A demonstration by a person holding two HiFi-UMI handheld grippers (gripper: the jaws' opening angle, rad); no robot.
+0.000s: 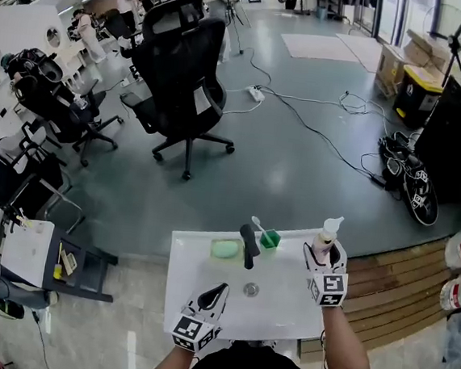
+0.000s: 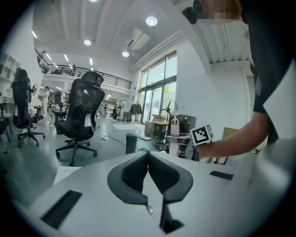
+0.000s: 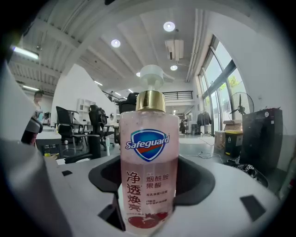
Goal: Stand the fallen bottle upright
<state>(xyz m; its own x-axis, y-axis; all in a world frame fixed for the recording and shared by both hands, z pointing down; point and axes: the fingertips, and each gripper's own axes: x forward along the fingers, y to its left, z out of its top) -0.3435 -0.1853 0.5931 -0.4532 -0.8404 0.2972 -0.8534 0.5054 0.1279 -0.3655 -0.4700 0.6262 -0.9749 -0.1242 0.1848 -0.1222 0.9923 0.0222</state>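
Observation:
A clear pink pump bottle [image 3: 149, 162] with a gold collar and white pump stands upright between the pads of my right gripper [image 3: 150, 180], which is shut on its lower body. In the head view the bottle [image 1: 328, 230] is at the back right corner of the white basin [image 1: 195, 298], with the right gripper [image 1: 322, 253] around it. Whether its base touches the surface is hidden. My left gripper [image 1: 220, 289] hovers over the basin's front left, jaws shut and nothing in them. From the left gripper view [image 2: 148, 159] the bottle [image 2: 175, 127] shows far off to the right.
A black faucet [image 1: 248, 245] rises at the basin's back middle, with a drain [image 1: 251, 289] in front of it. A pale green soap bar [image 1: 225, 249] and a green cup with a brush [image 1: 268, 238] flank the faucet. Black office chairs [image 1: 184, 78] stand beyond.

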